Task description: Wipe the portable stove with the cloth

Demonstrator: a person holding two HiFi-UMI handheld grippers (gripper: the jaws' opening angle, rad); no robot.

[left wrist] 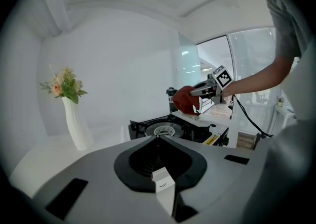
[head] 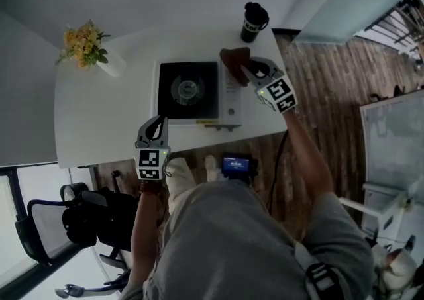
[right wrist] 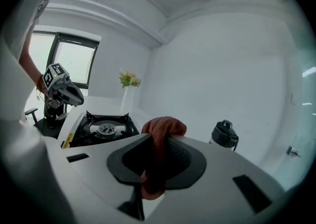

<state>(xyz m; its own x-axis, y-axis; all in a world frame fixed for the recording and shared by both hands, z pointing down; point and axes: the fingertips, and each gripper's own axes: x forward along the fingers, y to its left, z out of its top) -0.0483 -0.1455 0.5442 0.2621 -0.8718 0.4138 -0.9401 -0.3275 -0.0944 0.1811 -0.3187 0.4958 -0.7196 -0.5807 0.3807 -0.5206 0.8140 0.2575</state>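
Note:
The portable stove [head: 197,92] is a white box with a black burner top, lying on the white table [head: 99,113]; it also shows as the stove [left wrist: 173,129] and the stove [right wrist: 101,129] in the gripper views. My right gripper [head: 246,67] is shut on a dark red cloth [head: 233,60], held over the stove's right end. The cloth [right wrist: 160,134] bulges out from between its jaws and the cloth [left wrist: 186,100] hangs just above the stove's far end. My left gripper [head: 158,128] is shut and empty, at the table's front edge near the stove's left corner.
A white vase with yellow flowers [head: 89,47] stands at the table's back left. A black lidded cup [head: 254,22] is at the back right corner. An office chair [head: 73,216] stands below the table's left end. Wooden floor lies to the right.

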